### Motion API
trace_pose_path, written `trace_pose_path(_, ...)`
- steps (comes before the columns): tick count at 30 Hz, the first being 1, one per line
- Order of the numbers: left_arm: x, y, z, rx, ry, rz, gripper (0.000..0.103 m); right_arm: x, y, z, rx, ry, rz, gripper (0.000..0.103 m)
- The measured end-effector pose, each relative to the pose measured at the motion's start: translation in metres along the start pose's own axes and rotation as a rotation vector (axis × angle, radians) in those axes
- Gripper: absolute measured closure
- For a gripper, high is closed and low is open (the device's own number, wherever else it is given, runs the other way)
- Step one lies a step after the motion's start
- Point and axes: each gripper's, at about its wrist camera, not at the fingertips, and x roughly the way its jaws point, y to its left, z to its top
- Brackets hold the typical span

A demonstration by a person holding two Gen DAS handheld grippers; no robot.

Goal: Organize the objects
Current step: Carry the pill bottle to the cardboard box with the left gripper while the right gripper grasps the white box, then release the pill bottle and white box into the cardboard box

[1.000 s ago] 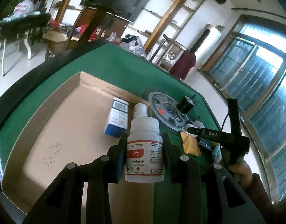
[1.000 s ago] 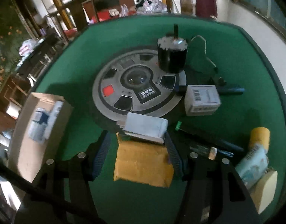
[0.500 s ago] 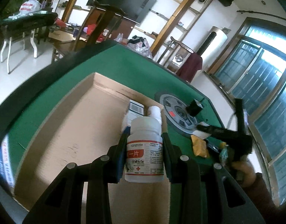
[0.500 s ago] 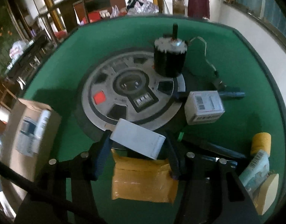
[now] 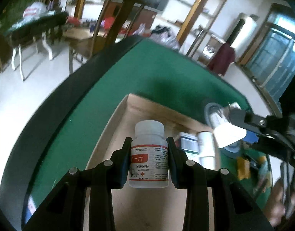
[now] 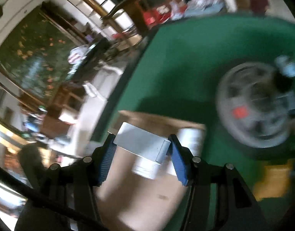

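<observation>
My left gripper (image 5: pixel 149 163) is shut on a white medicine bottle (image 5: pixel 149 154) with a red label, held upright above the open cardboard box (image 5: pixel 118 123). My right gripper (image 6: pixel 141 152) is shut on a small white carton (image 6: pixel 141 142) and holds it over the same cardboard box (image 6: pixel 147 188); it also shows at the right of the left wrist view (image 5: pixel 241 121) with the carton (image 5: pixel 229 134). A blue-and-white carton (image 5: pixel 188 144) and a white bottle (image 5: pixel 205 146) lie inside the box.
The box sits on a green felt table (image 5: pixel 147 77). A grey round disc with a red patch (image 6: pixel 257 104) and a black motor (image 6: pixel 282 77) lie right of the box. A yellow packet (image 6: pixel 272 181) lies on the felt near the right gripper.
My right gripper lifted the white carton off the yellow packet and swung left over the cardboard box. My left gripper, still holding the bottle, moved further over the box.
</observation>
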Motion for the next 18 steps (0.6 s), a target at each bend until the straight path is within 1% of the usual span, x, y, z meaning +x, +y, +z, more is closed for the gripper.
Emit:
trace_pose_path(4,0.023,0.019,0.001,-0.068,0.032,0.018,0.073,0.049,0.007,0.003,0.074,0.058,0.055,0.049)
trace_pose_path(6,0.031,0.026,-0.001,-0.095,0.045,0.023,0.073,0.066,0.004,0.005,0.106,0.064,0.051,0.049)
trace_pose_path(7,0.031,0.024,-0.001,-0.081,0.029,0.035,0.073,0.070,0.002,0.006,0.109,0.065,0.038,0.049)
trace_pose_path(8,0.032,0.022,-0.001,-0.073,0.028,0.033,0.073,0.074,0.002,0.006,0.106,0.067,0.016,0.049)
trace_pose_path(10,0.036,0.019,0.000,-0.071,0.037,0.019,0.073,0.079,0.000,0.006,0.087,0.066,-0.045,0.049)
trace_pose_path(12,0.038,0.012,0.000,-0.041,0.025,0.033,0.073,0.079,0.000,0.006,0.066,0.055,-0.108,0.049)
trace_pose_path(13,0.040,0.008,0.001,-0.027,0.022,0.039,0.073,0.077,-0.003,0.010,0.059,0.054,-0.124,0.049)
trace_pose_path(18,0.050,-0.002,0.005,0.015,0.022,0.059,0.073,0.072,0.002,0.010,0.017,0.050,-0.201,0.049)
